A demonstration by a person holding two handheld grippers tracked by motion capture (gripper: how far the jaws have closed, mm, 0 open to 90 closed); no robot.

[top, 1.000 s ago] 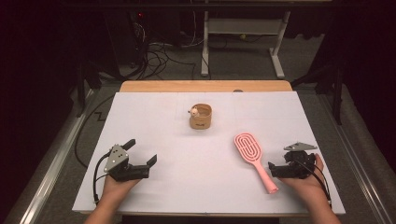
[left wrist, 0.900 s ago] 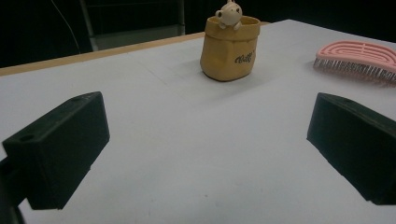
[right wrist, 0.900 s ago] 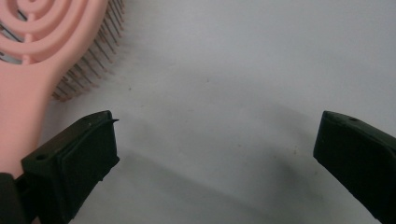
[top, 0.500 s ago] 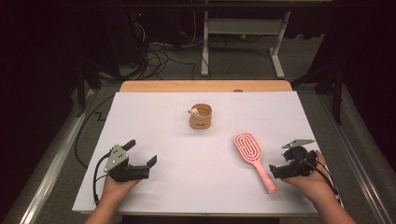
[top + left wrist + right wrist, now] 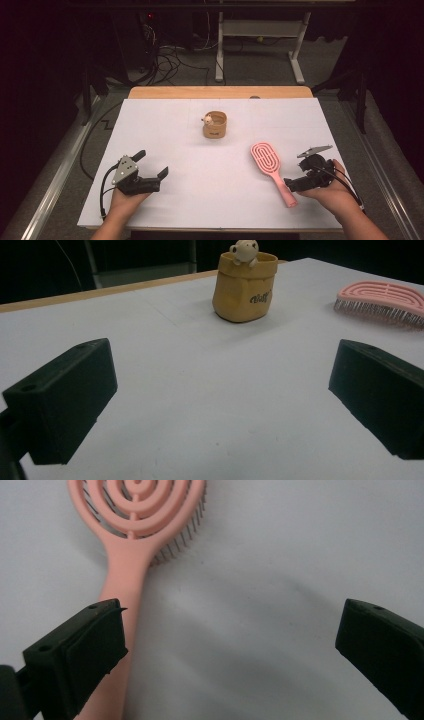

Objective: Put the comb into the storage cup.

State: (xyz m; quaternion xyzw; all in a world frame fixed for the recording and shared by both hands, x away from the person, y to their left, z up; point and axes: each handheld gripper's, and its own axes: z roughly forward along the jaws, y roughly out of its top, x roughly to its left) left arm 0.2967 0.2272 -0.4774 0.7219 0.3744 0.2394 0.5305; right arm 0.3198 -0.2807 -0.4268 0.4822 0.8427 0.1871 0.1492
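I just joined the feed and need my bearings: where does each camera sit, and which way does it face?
High view: above the near edge, facing forward and down on the table; both hands and grippers show.
Left gripper view: rides the left gripper, low, facing the pouch; its black fingers show.
Right gripper view: rides the right gripper, facing down at the brush; its fingers show.
All three share the brush.

Left gripper (image 5: 150, 165): black body, two blocky black jaws, each with a small round hole near its tip; grey three-cornered plate on top; black cable looping off toward 8 o'clock. Right gripper (image 5: 287, 183): same black build, grey plate at its 12 o'clock, thin black cable trailing toward 5 o'clock. Forearms bare, no sleeves.
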